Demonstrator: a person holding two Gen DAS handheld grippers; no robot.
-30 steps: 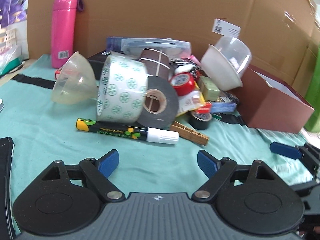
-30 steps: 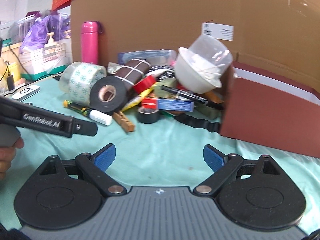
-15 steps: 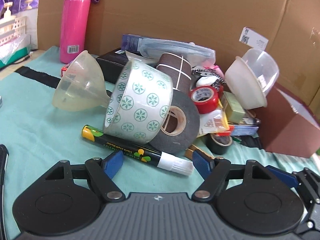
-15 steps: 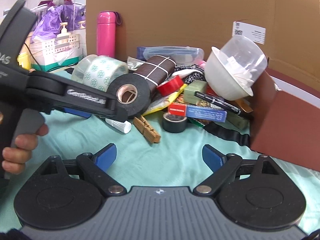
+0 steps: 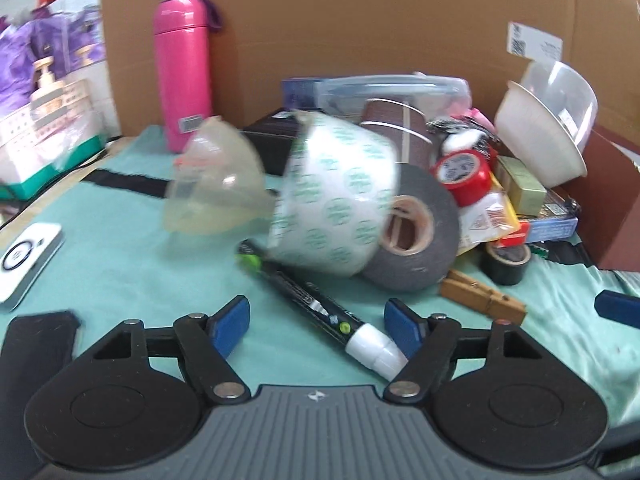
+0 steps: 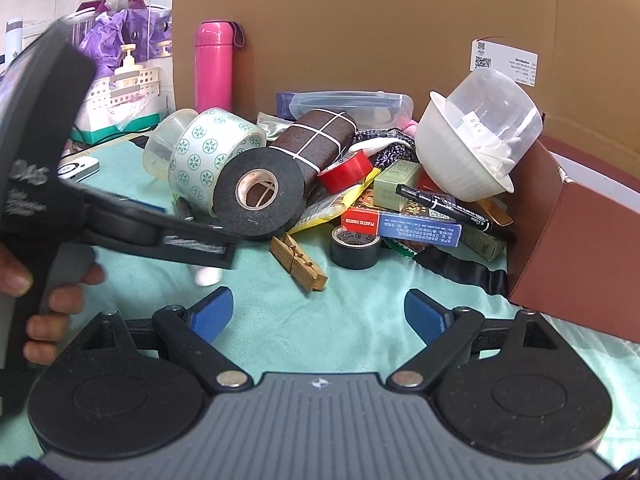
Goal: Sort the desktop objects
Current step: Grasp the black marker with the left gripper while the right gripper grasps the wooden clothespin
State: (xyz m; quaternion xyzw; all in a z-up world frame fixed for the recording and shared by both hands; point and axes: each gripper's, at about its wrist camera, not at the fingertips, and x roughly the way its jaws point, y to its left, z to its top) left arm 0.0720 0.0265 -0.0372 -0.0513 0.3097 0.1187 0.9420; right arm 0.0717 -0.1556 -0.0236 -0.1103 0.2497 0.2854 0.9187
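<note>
A black marker [image 5: 304, 296] with a white cap and green-yellow end lies on the teal cloth, slanting between the jaws of my left gripper [image 5: 316, 328]. Its cap sits close to the right pad [image 5: 400, 328], and the left pad stands apart from it. The jaws are open and have narrowed a little. Behind the marker leans a white patterned tape roll [image 5: 336, 200] against a big black tape roll [image 5: 412, 236]. My right gripper [image 6: 320, 316] hangs open over bare cloth, short of a wooden clothespin [image 6: 298, 260] and a small black tape roll [image 6: 354, 246].
The pile also holds a clear funnel [image 5: 216, 184], red tape [image 6: 348, 170], a white bowl with a clear lid [image 6: 468, 148] and small boxes. A brown box [image 6: 580, 240] stands right, a pink bottle [image 5: 184, 68] back left, a cardboard wall [image 6: 360, 20] behind. A hand [image 6: 52, 300] grips the left tool.
My left gripper has swung and come forward, so the marker now lies between its jaws, which stand a little narrower. In the right wrist view the left tool has pushed in from the left.
</note>
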